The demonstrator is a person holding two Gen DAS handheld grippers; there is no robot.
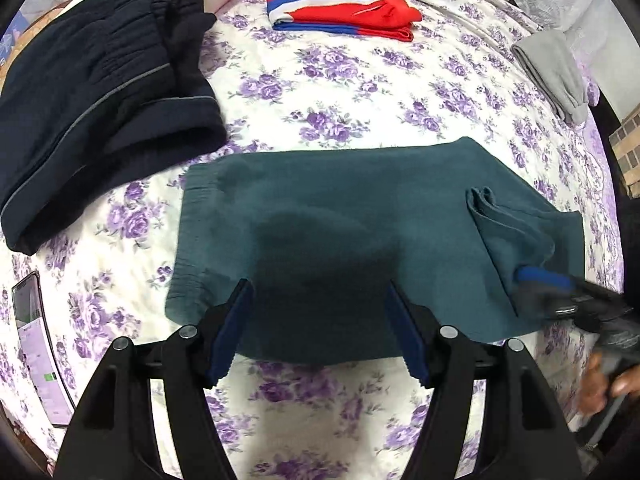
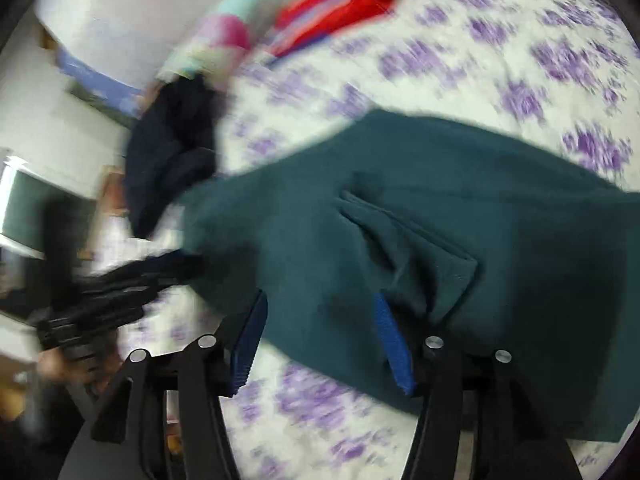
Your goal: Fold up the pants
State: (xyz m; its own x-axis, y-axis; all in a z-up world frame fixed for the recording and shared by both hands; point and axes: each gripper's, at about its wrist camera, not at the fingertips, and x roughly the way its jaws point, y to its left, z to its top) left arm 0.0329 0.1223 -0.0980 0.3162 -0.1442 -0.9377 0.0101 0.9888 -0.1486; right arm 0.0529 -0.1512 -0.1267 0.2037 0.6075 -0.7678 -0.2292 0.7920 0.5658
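The teal pants [image 1: 340,232] lie folded flat on the floral bed sheet [image 1: 360,92], waistband at the left, with a small turned-over flap [image 1: 508,224] at the right end. My left gripper [image 1: 320,300] is open just above the pants' near edge, holding nothing. My right gripper [image 1: 540,280] shows at the right end of the pants, by the flap. In the blurred right wrist view the right gripper [image 2: 320,312] is open over the pants [image 2: 440,220], its right finger beside the flap [image 2: 420,248].
Folded dark navy pants [image 1: 92,112] lie at the left. Folded red, white and blue pants [image 1: 340,4] lie at the far side. Grey pants [image 1: 556,72] lie at the right edge. A phone [image 1: 36,344] lies at the near left.
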